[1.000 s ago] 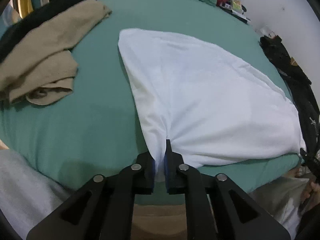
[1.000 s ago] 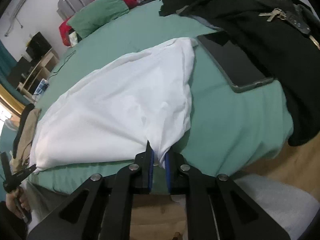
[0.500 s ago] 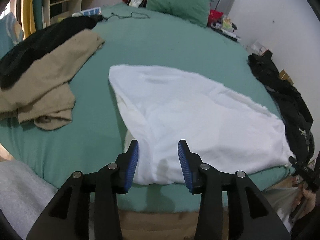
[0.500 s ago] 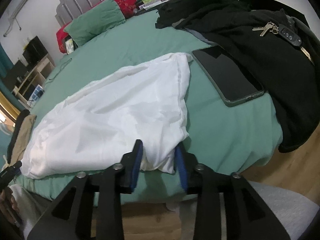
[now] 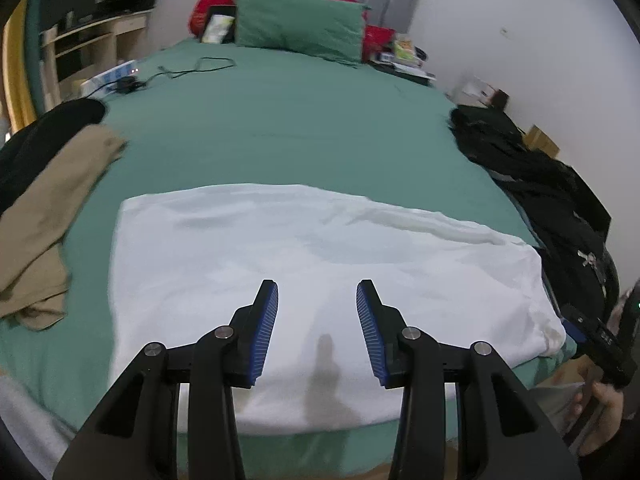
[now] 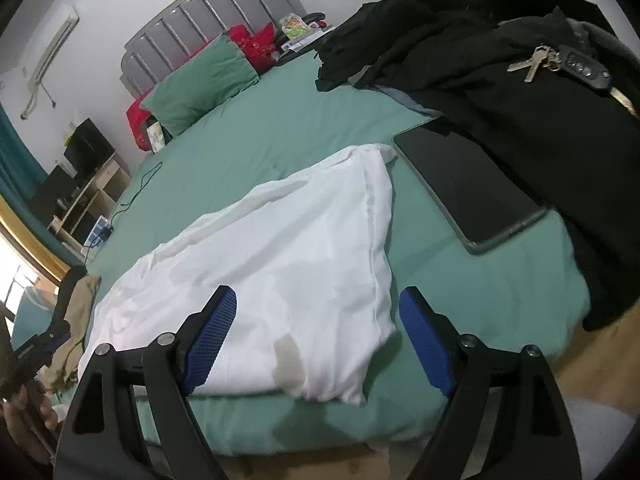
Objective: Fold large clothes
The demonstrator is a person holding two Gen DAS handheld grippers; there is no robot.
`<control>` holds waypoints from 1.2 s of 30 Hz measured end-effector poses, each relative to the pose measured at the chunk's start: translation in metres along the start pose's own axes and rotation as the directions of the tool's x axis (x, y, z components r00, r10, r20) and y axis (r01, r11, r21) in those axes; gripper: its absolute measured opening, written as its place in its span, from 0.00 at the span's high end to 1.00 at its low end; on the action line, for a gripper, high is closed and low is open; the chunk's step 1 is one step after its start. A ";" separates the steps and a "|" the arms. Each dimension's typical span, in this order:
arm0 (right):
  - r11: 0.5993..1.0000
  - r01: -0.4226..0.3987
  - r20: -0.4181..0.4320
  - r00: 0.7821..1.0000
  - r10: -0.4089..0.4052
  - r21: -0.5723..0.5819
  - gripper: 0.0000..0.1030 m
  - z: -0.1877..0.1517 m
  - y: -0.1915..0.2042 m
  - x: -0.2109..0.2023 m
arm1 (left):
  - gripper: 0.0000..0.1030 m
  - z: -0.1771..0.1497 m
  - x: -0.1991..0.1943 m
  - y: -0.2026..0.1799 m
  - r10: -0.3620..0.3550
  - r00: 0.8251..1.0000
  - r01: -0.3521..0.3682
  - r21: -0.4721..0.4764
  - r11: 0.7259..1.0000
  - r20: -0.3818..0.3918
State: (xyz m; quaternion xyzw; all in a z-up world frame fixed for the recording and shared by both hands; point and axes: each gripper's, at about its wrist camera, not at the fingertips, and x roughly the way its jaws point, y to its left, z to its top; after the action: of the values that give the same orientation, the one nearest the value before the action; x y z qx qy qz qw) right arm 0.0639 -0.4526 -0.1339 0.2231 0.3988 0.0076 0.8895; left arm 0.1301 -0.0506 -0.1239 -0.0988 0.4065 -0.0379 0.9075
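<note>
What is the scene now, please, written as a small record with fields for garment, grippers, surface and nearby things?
garment: white garment, lying spread near the foot edge of the bed, held by neither gripper
left gripper: left gripper, open, nothing between its pads, above the garment
right gripper: right gripper, jaws opening, no pad pressing on the garment's corner
surface: green bedsheet
nearby: phone beside the garment; keys on black clothes; tan garment to the other side; green pillow at the headboard
</note>
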 end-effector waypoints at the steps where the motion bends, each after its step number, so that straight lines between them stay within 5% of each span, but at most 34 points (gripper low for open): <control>1: 1.000 -0.006 -0.005 1.000 0.006 0.005 0.19 0.002 0.000 0.003 | 0.58 0.002 0.007 -0.009 -0.009 1.000 0.009 0.020 1.000 -0.009; 10: 0.986 -0.112 -0.066 0.990 0.121 0.123 0.15 0.003 -0.006 0.037 | 0.58 0.007 0.065 -0.067 -0.065 0.991 0.077 0.101 0.992 -0.117; 16: 0.952 -0.248 -0.057 0.963 0.262 0.177 0.06 -0.004 0.002 0.042 | 0.58 -0.013 0.107 -0.071 -0.073 0.970 0.083 0.034 0.996 -0.231; 20: 0.955 -0.255 -0.078 0.960 0.268 0.150 0.04 -0.004 0.016 0.047 | 0.58 -0.027 0.112 -0.077 -0.036 0.980 0.061 0.120 0.991 -0.195; 25: 0.939 -0.315 -0.151 0.930 0.334 0.136 0.04 -0.010 0.053 0.067 | 0.58 -0.030 0.113 -0.078 -0.020 0.984 0.044 0.136 0.990 -0.177; 29: 0.956 -0.274 -0.170 0.942 0.289 0.108 0.04 -0.015 0.075 0.078 | 0.58 -0.031 0.111 -0.081 -0.006 0.987 0.030 0.145 0.989 -0.159; 31: 0.955 -0.275 -0.173 0.941 0.292 0.112 0.13 -0.012 0.079 0.082 | 0.58 -0.030 0.111 -0.081 -0.002 0.987 0.025 0.145 0.989 -0.159; 32: 0.954 -0.278 -0.176 0.940 0.294 0.110 0.40 -0.012 0.080 0.083 | 0.58 -0.029 0.111 -0.082 0.000 0.987 0.024 0.147 0.989 -0.162; 33: 0.955 -0.277 -0.182 0.939 0.293 0.105 0.56 -0.012 0.083 0.084 | 0.58 -0.028 0.112 -0.082 0.000 0.986 0.024 0.147 0.989 -0.167; 36: 0.947 -0.309 -0.193 0.927 0.320 0.084 0.66 -0.010 0.093 0.086 | 0.58 -0.026 0.114 -0.084 -0.007 0.985 0.034 0.155 0.987 -0.175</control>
State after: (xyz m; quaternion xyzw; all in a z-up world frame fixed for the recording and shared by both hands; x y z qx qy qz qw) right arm 0.1307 -0.3488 -0.1632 0.3052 0.4471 0.1626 0.8249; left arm 0.1878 -0.1541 -0.2066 -0.0276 0.4788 -0.0875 0.8731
